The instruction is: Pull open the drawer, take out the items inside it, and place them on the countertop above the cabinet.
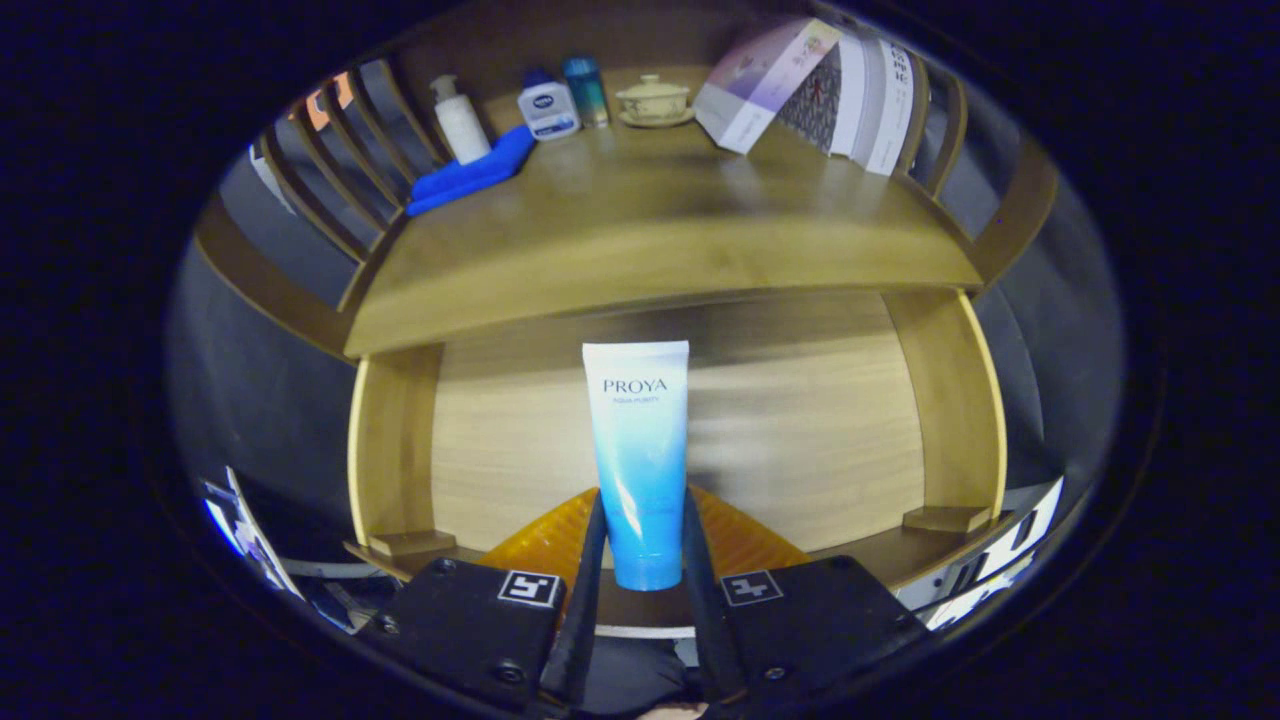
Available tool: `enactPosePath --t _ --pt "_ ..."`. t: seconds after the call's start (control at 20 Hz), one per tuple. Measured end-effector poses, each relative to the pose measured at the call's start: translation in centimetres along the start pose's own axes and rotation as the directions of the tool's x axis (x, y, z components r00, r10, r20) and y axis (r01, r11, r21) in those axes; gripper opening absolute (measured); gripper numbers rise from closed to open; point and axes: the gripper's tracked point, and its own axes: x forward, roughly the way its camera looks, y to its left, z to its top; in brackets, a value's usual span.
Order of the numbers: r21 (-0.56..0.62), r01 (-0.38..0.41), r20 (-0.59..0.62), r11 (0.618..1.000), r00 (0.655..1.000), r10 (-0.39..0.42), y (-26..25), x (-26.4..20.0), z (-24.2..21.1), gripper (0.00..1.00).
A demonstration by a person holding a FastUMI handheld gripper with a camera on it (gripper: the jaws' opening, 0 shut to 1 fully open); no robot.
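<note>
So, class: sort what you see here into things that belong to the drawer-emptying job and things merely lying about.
Job: gripper, shut on the blue tube; open drawer; countertop.

Lying about: white pump bottle, blue cloth, lidded cup, boxes.

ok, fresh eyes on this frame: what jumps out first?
The blue-and-white tube stands out first, upright with its cap down, pinched between the two fingers of the claw above the open drawer. Next, the wooden countertop beyond it, with a white pump bottle, a blue cloth and a lidded cup along its back.
</note>
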Motion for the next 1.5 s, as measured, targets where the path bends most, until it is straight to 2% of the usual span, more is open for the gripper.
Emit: enactPosePath --t 0.2,0.45,0.6,0.85,1.15,1.5 --pt "-0.014 0.031 0.047 0.999 0.998 -0.031 -0.1 -1.5 2.7 0.45" --pt "0.049 0.005 0.067 0.999 0.998 -0.009 0.3 -0.6 7.1 0.45" --pt "0.063 0.028 0.101 0.998 0.994 -0.034 -0.5 0.1 10.3 0.45" --pt "0.075 0.017 0.143 0.997 0.989 -0.028 -0.8 2.4 14.1 0.45" --pt "0.056 -0.007 0.166 0.998 0.986 -0.003 -0.5 4.5 15.1 0.46" --pt "-0.022 0.047 0.244 0.999 0.969 -0.04 -1.0 4.9 15.0 0.51"
